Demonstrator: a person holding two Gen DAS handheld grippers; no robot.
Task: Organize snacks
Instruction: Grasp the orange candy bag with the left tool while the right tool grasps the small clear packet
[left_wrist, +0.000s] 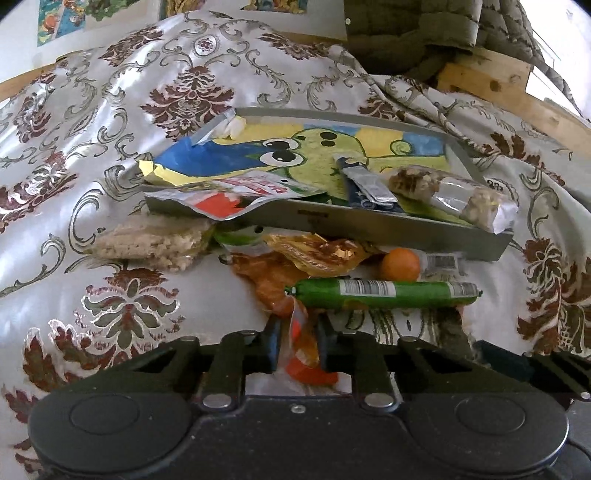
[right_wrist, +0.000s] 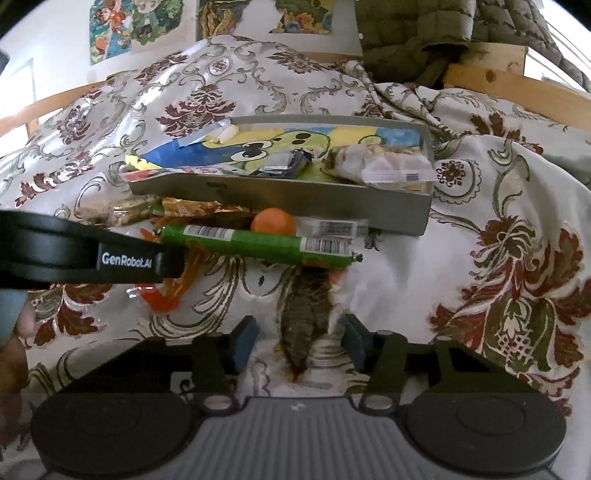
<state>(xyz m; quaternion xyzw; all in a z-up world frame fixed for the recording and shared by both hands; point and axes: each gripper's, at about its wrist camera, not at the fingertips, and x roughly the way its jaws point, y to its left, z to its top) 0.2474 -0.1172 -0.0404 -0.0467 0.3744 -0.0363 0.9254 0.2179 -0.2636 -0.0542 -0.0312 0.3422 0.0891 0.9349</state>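
Note:
A grey tray (left_wrist: 369, 229) (right_wrist: 295, 210) with a cartoon liner lies on the patterned cloth. It holds a nut bar (left_wrist: 454, 195) (right_wrist: 376, 164), a dark sachet (left_wrist: 365, 182) and a red-white pouch (left_wrist: 236, 194). In front of the tray lie a green sausage stick (left_wrist: 388, 293) (right_wrist: 258, 242), an orange ball (left_wrist: 400, 264) (right_wrist: 273, 221), a crinkly orange wrapper (left_wrist: 317, 253) and a rice cake pack (left_wrist: 155, 236). My left gripper (left_wrist: 299, 347) (right_wrist: 166, 264) is shut on an orange snack packet (left_wrist: 303, 339) (right_wrist: 173, 286). My right gripper (right_wrist: 301, 338) is open and empty over the cloth.
A floral satin cloth (left_wrist: 110, 147) covers the surface in folds. A wooden frame (left_wrist: 509, 85) and an olive quilted jacket (left_wrist: 424, 29) stand behind. Posters (right_wrist: 140, 26) hang on the wall.

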